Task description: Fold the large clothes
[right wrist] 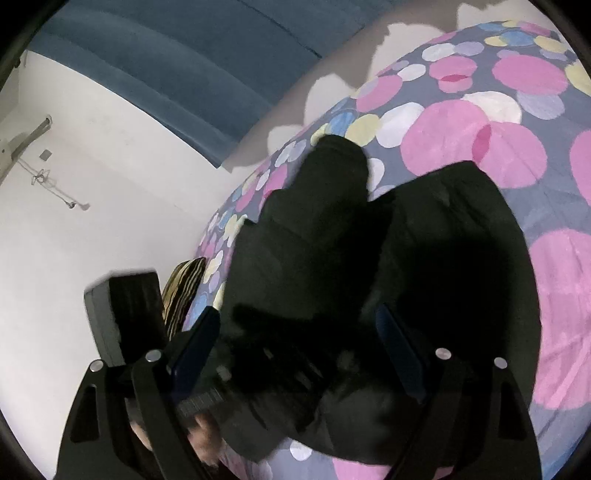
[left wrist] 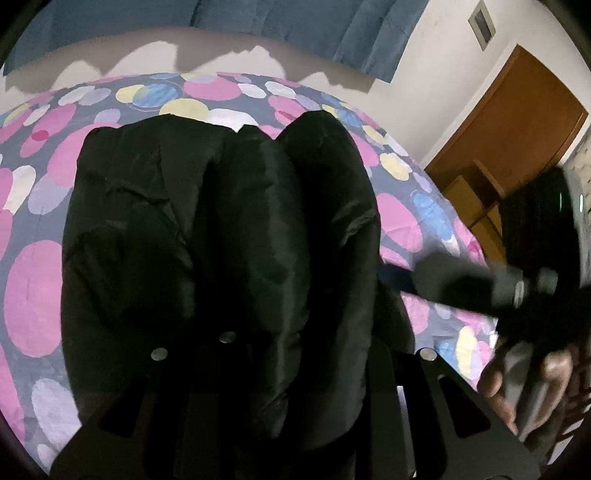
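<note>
Black padded jacket (left wrist: 221, 240) fills our left gripper (left wrist: 288, 369), whose narrow jaws seem to pinch a fold; it drapes ahead onto the spotted bedspread (left wrist: 33, 288). Our right gripper (right wrist: 306, 350) hangs wide and empty above it. We judge a fold underway; next, lay it flat.

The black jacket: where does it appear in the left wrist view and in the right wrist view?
Left wrist view: the black jacket fills the centre, from mid-picture down to the bottom edge.
Right wrist view: it lies in the centre and lower part, partly between the open fingers of the right gripper.
Shared landmark: the dotted bedspread under the jacket, with the blue headboard behind it.
</note>
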Tool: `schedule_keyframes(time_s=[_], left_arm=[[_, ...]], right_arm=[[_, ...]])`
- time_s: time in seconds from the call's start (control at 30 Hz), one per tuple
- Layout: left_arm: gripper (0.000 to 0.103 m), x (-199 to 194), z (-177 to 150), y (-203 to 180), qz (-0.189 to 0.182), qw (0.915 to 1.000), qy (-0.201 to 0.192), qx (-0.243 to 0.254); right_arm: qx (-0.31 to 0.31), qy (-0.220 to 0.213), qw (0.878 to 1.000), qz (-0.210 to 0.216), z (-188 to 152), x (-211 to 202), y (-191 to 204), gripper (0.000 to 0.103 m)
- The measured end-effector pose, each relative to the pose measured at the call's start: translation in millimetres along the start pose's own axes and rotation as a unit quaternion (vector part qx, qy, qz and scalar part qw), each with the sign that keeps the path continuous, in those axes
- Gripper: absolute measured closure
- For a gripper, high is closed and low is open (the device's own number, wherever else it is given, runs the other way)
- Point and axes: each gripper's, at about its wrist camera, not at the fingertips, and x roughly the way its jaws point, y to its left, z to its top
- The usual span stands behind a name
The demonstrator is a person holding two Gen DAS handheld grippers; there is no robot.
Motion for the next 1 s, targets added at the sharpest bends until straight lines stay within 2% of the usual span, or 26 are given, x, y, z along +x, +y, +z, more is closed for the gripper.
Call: schedule_keyframes(time_s=[0.07, 0.2, 0.3, 0.47, 0.6, 0.73, 0.87, 1.0], left_arm=[[0.080, 6, -5, -7, 0.012, 0.9999, -0.006, 0.011], [0.080, 15, -11, -16, 0.031, 0.9990, -0.016, 0.027], [0.080, 22, -16, -23, 0.044, 0.9979, -0.018, 0.043], [0.079, 33, -20, -30, 0.056, 0.9963, -0.014, 0.063], [0.074, 34, -22, -36, 0.062, 0.9948, -0.007, 0.081], [0.066, 26, -23, -42, 0.055, 0.9943, 0.003, 0.091], [0.059, 10, -33, -48, 0.043, 0.9945, -0.004, 0.096], [0.055, -22, -45, -46, 0.010, 0.9942, -0.016, 0.105]], right_arm=[[0.000, 0.011, 1.000, -0.005, 9, -1, -4, 0.017], [-0.002, 0.041, 0.999, -0.019, 22, 24, -11, 0.017], [-0.007, 0.064, 0.997, -0.036, 21, 35, -12, 0.018], [-0.011, 0.078, 0.994, -0.074, 18, 40, -21, 0.018], [0.009, 0.089, 0.993, -0.075, 18, 45, -40, 0.019], [0.014, 0.095, 0.993, -0.074, 16, 47, -48, 0.021], [0.015, 0.097, 0.992, -0.075, 16, 47, -51, 0.022], [0.021, 0.099, 0.992, -0.075, 15, 46, -59, 0.027]])
